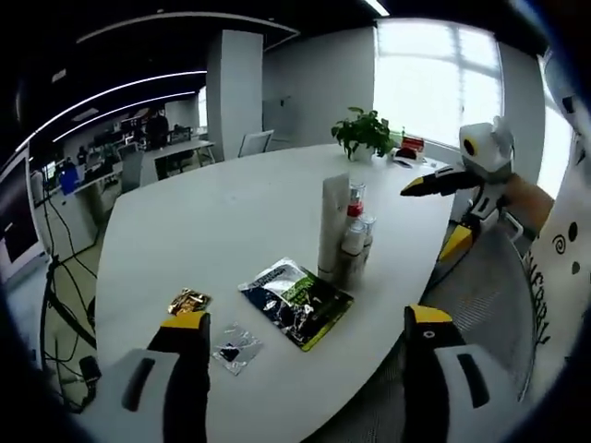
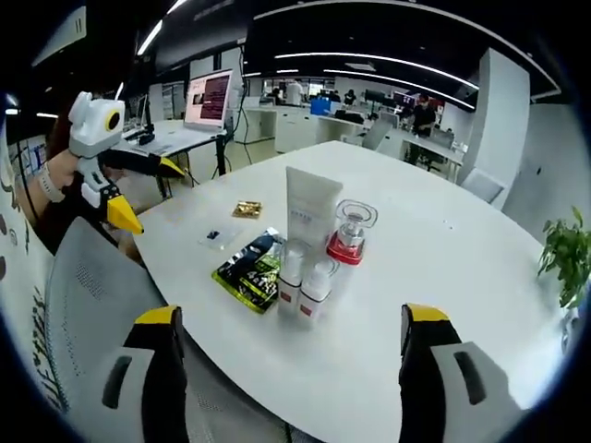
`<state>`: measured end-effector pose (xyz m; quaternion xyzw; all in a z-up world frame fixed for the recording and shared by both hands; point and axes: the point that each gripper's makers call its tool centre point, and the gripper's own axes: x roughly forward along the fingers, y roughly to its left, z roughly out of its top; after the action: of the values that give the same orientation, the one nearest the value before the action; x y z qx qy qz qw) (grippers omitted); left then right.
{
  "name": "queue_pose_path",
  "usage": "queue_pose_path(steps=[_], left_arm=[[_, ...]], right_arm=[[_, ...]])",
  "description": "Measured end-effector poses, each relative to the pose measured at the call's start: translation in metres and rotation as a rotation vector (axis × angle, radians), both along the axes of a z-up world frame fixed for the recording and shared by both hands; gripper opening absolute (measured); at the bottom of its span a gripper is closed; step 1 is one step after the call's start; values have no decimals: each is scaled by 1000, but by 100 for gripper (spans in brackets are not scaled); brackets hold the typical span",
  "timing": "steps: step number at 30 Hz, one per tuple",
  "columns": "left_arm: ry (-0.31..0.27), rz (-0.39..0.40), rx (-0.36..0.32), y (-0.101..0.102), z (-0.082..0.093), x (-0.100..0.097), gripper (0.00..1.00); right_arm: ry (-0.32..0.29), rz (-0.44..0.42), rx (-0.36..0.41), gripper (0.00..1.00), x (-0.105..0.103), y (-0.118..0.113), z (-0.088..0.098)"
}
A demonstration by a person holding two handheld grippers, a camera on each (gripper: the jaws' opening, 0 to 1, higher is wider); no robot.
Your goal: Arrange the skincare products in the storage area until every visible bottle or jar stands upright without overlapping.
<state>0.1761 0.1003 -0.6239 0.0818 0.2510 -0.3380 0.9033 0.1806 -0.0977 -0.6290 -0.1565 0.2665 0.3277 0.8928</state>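
A: While both grippers hang off the counter [image 1: 185, 231] edge, where's the product cluster?
B: Mid-counter. Tall white tube [image 2: 310, 210] upright, a clear jar [image 2: 352, 233] with a red base just beside it, two small white bottles [image 2: 305, 284] in front on the right gripper's side. All upright, packed close, bottles touching or nearly so. Can't tell if the jar touches the tube.
A: Same cluster in the left gripper view?
B: Yes, tube [image 1: 333, 226] at the near side, bottles [image 1: 355, 242] and the red of the jar behind it, partly hidden.
A: Other stuff on the counter?
B: Green and black foil pouch [image 2: 250, 269] lying flat just beside the bottles. Small gold packet [image 1: 188, 301] and a clear sachet [image 1: 236, 347] further out toward the counter edge, apart from each other. Potted plant [image 1: 362, 134] at the far end.
A: Jaws?
B: Left gripper [image 1: 309, 341]: jaws wide apart, nothing between them, over the counter edge near the sachet. Right gripper [image 2: 289, 337]: jaws wide apart, nothing held, short of the cluster. Each gripper shows in the other's view, yellow tips spread, over a mesh chair [image 2: 88, 305], a hand on it.
A: Contact with any product?
B: None.
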Motion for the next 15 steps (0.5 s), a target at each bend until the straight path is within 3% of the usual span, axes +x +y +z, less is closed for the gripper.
queue_pose_path(steps=[5,9,15], left_arm=[[14,5,0,2,-6,-5,99],[56,-14,9,3,-16,-12,99],[58,15,41,12,-26,-5,99]], right_arm=[[12,12,-5,99,1,3,-2],[28,17,-2,99,0,5,-6],[48,18,-3,99,-1,6,-11]])
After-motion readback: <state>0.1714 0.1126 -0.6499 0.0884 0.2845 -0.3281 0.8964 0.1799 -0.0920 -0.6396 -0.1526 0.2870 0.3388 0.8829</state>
